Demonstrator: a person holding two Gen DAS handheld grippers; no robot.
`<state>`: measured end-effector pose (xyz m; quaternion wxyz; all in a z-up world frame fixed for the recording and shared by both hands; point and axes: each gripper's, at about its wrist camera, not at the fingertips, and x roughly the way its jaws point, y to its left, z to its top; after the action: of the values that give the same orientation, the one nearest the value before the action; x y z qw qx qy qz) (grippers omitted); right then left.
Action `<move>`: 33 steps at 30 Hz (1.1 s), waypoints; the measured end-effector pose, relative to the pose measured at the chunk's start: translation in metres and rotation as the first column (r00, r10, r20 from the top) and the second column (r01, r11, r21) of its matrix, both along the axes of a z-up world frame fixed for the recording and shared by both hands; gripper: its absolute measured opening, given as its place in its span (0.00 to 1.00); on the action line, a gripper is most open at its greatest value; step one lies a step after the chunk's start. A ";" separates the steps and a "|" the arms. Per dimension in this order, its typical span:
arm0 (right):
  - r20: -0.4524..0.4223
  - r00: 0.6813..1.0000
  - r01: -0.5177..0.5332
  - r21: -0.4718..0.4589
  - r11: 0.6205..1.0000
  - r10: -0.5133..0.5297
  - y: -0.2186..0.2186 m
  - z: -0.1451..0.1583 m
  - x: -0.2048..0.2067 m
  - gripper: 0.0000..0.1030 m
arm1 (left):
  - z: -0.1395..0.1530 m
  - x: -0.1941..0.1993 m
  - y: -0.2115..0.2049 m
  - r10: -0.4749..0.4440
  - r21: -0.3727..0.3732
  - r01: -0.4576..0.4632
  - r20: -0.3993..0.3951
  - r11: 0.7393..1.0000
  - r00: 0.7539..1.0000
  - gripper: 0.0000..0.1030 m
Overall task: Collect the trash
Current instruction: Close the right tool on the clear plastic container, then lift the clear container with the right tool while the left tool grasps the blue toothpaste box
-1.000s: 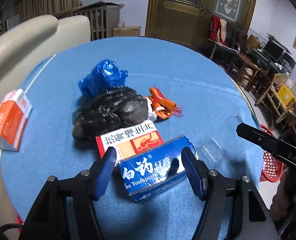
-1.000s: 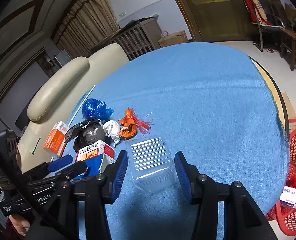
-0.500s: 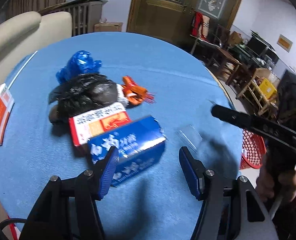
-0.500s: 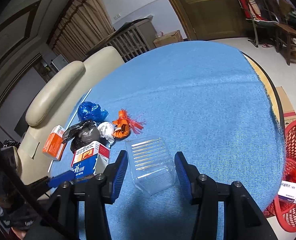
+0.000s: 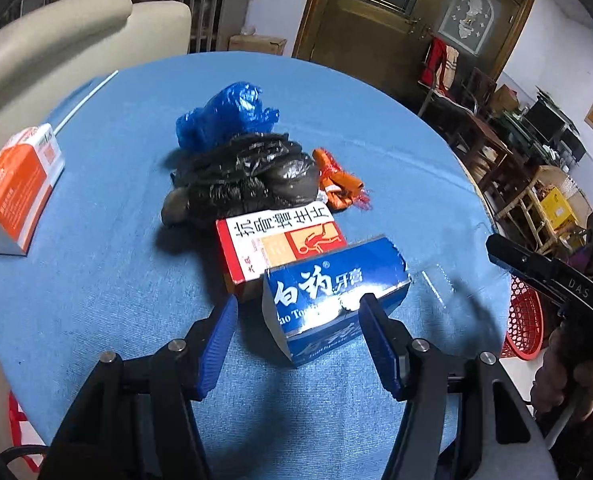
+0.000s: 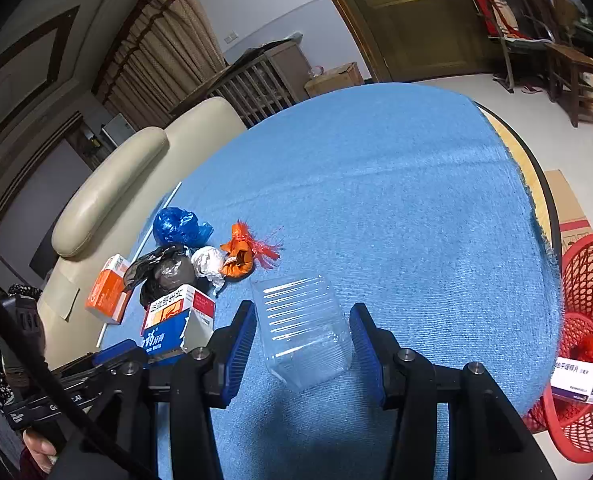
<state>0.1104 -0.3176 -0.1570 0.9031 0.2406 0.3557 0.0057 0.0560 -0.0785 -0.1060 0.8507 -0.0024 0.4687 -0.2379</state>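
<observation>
Trash lies on a round blue table (image 5: 376,128). My left gripper (image 5: 298,330) is open around the blue toothpaste box (image 5: 332,292), its right finger touching the box end. Behind it sit a red-and-white box (image 5: 276,244), a black bag (image 5: 248,178), a blue bag (image 5: 224,118) and an orange wrapper (image 5: 338,182). My right gripper (image 6: 300,344) is open around a clear plastic tray (image 6: 302,326) lying on the table. A red basket (image 6: 584,344) stands beside the table at the right.
An orange-and-white box (image 5: 14,188) and a white straw (image 5: 84,98) lie at the table's left side. A crumpled white paper ball (image 6: 208,262) sits by the black bag. A beige sofa (image 6: 108,188) stands behind the table. The basket holds a labelled box (image 6: 580,376).
My left gripper swung away, then came back over the toothpaste box, which has turned slightly. My right gripper has stayed around the clear tray.
</observation>
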 end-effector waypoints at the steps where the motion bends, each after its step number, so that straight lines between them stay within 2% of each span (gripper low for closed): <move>1: 0.001 1.000 0.000 -0.003 1.000 0.000 0.000 0.000 0.000 0.50 | -0.001 -0.001 -0.002 -0.009 -0.001 0.009 -0.002 1.000 1.000 0.62; 4: 0.000 1.000 0.004 0.001 1.000 -0.004 0.000 0.000 0.000 0.50 | -0.005 -0.003 -0.009 -0.041 -0.010 0.041 -0.009 0.999 0.999 0.62; 11: 0.001 1.000 0.007 0.004 1.000 -0.007 -0.001 0.000 0.000 0.50 | -0.009 -0.009 -0.012 -0.094 -0.092 0.089 -0.053 0.992 0.994 0.62; 16: 0.004 1.000 0.012 0.013 1.000 -0.012 -0.003 -0.001 0.000 0.50 | -0.005 -0.025 -0.027 -0.163 -0.133 0.154 -0.056 0.979 0.985 0.62; 20: 0.004 1.000 0.022 0.021 1.000 -0.022 -0.007 -0.002 0.000 0.50 | 0.002 -0.045 -0.047 -0.244 -0.176 0.228 -0.071 0.958 0.967 0.62; 25: -0.017 0.999 0.046 0.027 0.999 -0.046 -0.017 -0.006 -0.002 0.49 | 0.008 -0.069 -0.052 -0.303 -0.170 0.287 -0.076 0.943 0.950 0.62; 28: -0.020 0.999 0.045 0.035 0.998 -0.044 -0.021 -0.008 -0.004 0.41 | 0.010 -0.071 -0.039 -0.278 -0.165 0.262 -0.082 0.951 0.957 0.62; 33: -0.031 0.999 0.011 0.045 0.999 -0.010 -0.019 -0.010 -0.001 0.41 | 0.017 -0.070 -0.018 -0.214 -0.090 0.210 -0.033 0.973 0.976 0.62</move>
<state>0.1091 -0.3363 -0.1674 0.8919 0.2628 0.3679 0.0053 -0.0139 -0.0967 -0.0886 0.8093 0.0061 0.4738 -0.3473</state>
